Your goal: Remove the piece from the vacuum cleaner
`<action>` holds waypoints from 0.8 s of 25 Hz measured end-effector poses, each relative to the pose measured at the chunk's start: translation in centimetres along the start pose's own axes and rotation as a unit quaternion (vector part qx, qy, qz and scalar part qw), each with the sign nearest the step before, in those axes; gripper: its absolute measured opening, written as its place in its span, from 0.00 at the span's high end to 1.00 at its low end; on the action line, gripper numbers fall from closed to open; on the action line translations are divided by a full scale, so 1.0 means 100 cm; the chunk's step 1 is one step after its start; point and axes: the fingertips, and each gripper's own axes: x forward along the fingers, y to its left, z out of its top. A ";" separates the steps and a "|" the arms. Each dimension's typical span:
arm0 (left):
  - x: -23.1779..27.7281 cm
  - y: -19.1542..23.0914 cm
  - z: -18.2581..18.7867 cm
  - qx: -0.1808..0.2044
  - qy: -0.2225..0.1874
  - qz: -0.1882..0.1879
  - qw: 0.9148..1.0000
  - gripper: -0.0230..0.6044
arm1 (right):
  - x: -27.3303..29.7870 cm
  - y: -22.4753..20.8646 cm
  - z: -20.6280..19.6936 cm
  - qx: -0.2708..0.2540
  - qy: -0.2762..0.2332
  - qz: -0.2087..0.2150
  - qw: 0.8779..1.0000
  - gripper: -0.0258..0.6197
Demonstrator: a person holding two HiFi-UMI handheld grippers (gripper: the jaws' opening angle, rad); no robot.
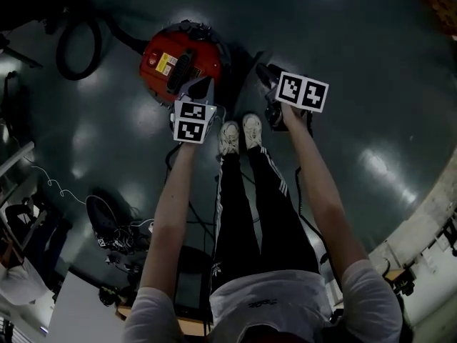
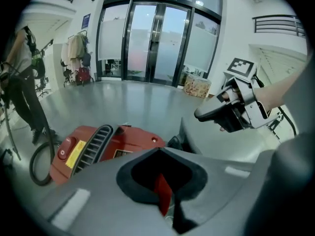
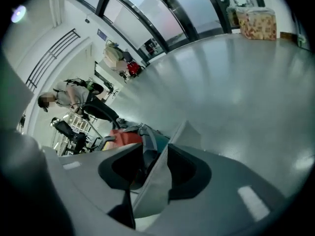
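Left gripper (image 1: 202, 86): jaws together, beside red round plastic vacuum cleaner (image 1: 178, 59), upper centre
Right gripper (image 1: 264, 70): jaws together, empty
Care: spread jaws before any grip

Vacuum (image 1: 207, 59): red canister, flat on floor (image 1: 357, 84). Black ribbed grille (image 1: 183, 70) across top, yellow label (image 1: 166, 63) beside it. Black hose (image 1: 77, 45) coiled in a loop alongside

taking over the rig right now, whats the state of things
Left gripper: jaws together, empty, at the near edge of the red vacuum cleaner.
Right gripper: jaws together, empty, to the vacuum cleaner's right, apart from it.
Hose: looped on the floor, left of the vacuum cleaner.
Done: nothing gripped yet.
Left: open a gripper, grip the piece, pull it off.
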 end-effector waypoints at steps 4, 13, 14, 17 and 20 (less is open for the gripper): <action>0.006 0.004 -0.003 0.004 -0.020 0.004 1.000 0.96 | 0.029 -0.021 -0.010 0.040 0.031 -0.028 0.998 0.68; 0.011 0.003 -0.006 0.033 -0.007 -0.003 0.999 0.96 | 0.062 -0.034 -0.007 0.069 0.032 -0.087 0.993 0.62; 0.010 0.003 -0.005 0.036 -0.006 -0.004 0.999 0.96 | 0.065 -0.036 -0.007 0.073 0.035 -0.095 0.992 0.62; 0.009 0.003 -0.004 0.035 -0.008 -0.004 0.999 0.96 | 0.071 -0.042 -0.013 0.087 0.050 -0.111 0.989 0.64; 0.009 0.005 -0.006 0.030 -0.011 -0.001 0.999 0.96 | 0.070 -0.044 -0.017 0.110 0.050 -0.114 0.986 0.74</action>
